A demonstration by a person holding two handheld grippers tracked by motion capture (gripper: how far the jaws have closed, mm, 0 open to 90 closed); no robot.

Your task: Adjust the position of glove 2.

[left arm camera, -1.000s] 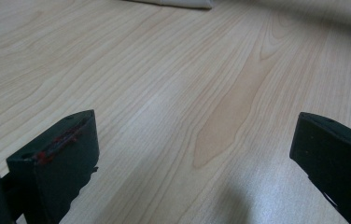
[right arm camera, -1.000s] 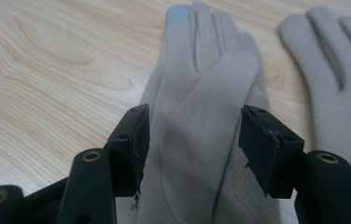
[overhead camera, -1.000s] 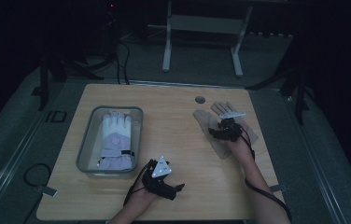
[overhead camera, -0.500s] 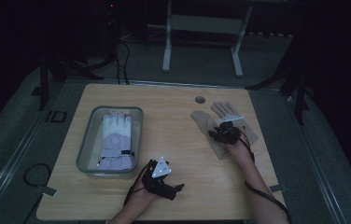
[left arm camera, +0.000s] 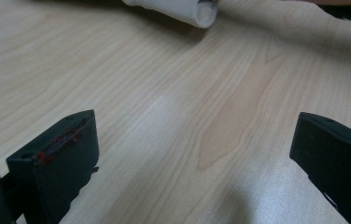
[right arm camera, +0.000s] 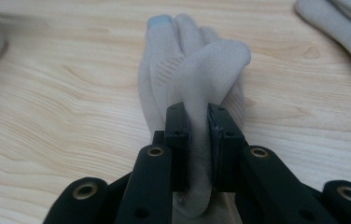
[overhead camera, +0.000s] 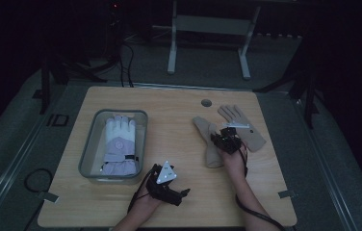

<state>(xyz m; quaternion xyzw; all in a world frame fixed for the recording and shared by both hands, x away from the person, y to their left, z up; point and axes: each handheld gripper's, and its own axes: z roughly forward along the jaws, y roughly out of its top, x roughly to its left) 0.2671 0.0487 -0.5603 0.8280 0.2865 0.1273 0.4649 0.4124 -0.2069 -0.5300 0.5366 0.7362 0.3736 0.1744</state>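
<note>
Beige glove (right arm camera: 197, 79) pinched between jaws of right hand-held gripper (right arm camera: 198, 135), jaws just closed on bunched fabric.

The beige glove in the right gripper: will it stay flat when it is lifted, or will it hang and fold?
It will probably hang and fold. The beige glove already bunches into a soft ridge where the right gripper, whose jaws have just been closing, pinches it. The knit fabric looks thin, so it is likely light. It seems unlikely to slip, since the cloth is squeezed tight.
</note>
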